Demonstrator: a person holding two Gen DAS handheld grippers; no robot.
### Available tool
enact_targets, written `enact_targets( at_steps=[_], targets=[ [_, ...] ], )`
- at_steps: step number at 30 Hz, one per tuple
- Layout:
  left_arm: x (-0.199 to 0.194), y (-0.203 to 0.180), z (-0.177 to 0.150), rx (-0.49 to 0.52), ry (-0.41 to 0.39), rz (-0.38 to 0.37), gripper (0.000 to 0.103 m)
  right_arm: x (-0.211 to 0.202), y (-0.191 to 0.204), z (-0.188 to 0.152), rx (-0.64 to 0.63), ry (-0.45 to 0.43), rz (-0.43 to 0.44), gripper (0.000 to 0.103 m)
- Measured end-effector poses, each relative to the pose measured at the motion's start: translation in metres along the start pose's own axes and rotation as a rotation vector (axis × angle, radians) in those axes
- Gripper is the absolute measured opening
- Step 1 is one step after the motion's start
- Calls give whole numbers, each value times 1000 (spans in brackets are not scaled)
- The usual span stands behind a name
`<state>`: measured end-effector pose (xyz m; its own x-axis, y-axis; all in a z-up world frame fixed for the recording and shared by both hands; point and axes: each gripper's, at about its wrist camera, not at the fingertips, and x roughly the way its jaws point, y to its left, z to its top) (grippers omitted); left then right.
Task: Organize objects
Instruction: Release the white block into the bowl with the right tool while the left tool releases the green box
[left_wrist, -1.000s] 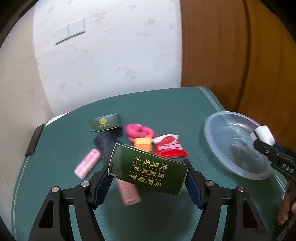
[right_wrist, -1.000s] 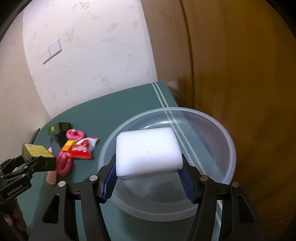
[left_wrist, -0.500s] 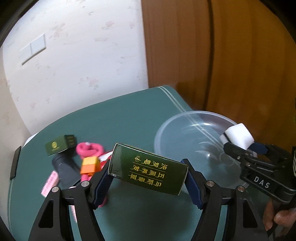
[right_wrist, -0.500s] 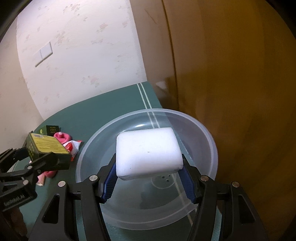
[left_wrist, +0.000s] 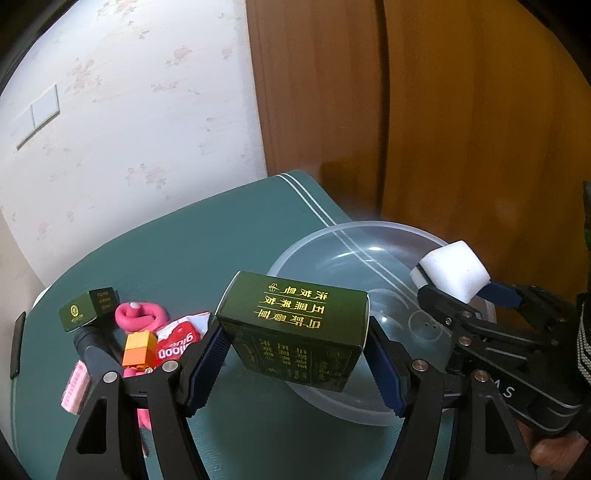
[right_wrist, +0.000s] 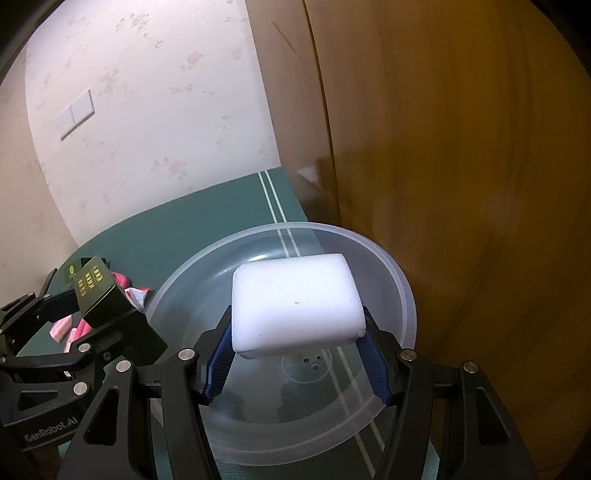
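Gripping green box (left_wrist: 295, 325) and white sponge (right_wrist: 295, 299), tools over clear bowl (right_wrist: 402, 295), clutter left.

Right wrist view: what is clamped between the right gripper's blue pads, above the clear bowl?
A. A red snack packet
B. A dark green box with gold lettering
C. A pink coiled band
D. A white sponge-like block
D. The right gripper is shut on the white block, held over the clear bowl; the dark green box is in the left gripper instead.
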<state>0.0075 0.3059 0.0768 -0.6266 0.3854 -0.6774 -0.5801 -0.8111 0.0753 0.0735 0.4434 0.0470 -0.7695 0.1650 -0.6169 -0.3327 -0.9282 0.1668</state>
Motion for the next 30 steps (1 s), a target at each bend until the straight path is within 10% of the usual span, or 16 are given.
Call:
enact_targets(
  at_steps=[13,30],
  targets=[
    [-1,0,-2,-5,-6,2,98,4,-5,4,36,-10,-10,71],
    [-4,9,-4,-11,-10,62,102,3,-10,4,45,-28,-14,75]
  ],
)
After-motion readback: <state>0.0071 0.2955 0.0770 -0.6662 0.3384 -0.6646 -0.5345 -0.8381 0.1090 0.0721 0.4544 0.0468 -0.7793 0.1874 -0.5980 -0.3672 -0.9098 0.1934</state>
